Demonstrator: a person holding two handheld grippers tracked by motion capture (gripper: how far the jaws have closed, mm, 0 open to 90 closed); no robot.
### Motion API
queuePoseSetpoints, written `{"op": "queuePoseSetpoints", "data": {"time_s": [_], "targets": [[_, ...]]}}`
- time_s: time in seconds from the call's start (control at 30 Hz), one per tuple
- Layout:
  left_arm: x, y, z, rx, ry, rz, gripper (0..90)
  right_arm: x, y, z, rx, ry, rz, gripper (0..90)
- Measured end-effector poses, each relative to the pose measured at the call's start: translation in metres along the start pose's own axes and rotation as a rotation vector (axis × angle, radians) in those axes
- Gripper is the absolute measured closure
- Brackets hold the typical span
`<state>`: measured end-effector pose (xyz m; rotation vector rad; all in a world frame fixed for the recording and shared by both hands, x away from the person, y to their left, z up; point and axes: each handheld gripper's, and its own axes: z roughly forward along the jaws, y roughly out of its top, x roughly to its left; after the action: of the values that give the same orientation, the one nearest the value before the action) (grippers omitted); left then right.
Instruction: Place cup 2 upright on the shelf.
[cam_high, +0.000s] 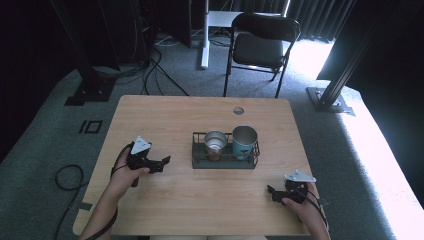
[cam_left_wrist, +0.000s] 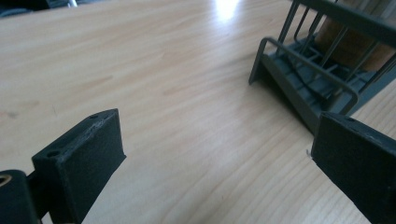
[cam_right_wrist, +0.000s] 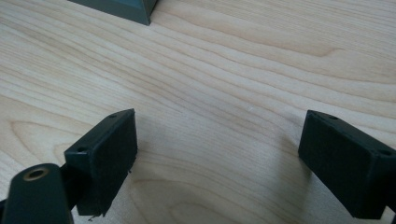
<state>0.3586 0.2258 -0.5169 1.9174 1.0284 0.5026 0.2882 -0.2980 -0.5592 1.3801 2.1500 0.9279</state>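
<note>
A dark wire rack (cam_high: 200, 161) stands mid-table. Inside it sit a steel cup (cam_high: 215, 141) on the left and a teal cup (cam_high: 244, 141) on the right. My left gripper (cam_high: 164, 162) hovers left of the rack, pointing at it, jaws open with nothing between them. In the left gripper view the rack (cam_left_wrist: 299, 88) lies ahead at upper right, a brown cup base (cam_left_wrist: 350, 44) behind its wires, and the left gripper (cam_left_wrist: 219, 154) stands wide over bare wood. My right gripper (cam_high: 271, 191) rests low near the front right edge, open and empty. The right gripper (cam_right_wrist: 219, 154) sees wood and a rack corner (cam_right_wrist: 126, 9).
The wooden table (cam_high: 165, 115) has a round cable hole (cam_high: 238, 110) at the back. A black folding chair (cam_high: 260, 47) stands beyond the table, with cables (cam_high: 150, 70) on the carpet. Dark stand legs (cam_high: 330, 95) flank both sides.
</note>
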Motion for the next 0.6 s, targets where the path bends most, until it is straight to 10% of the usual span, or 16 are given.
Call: {"op": "queuePoseSetpoints", "data": {"time_s": [0.6], "targets": [[0.008,-0.031,-0.012,0.057,0.086,-0.082,3.1,0.0,0.0,0.0,0.0,0.0,0.0,11.3]]}}
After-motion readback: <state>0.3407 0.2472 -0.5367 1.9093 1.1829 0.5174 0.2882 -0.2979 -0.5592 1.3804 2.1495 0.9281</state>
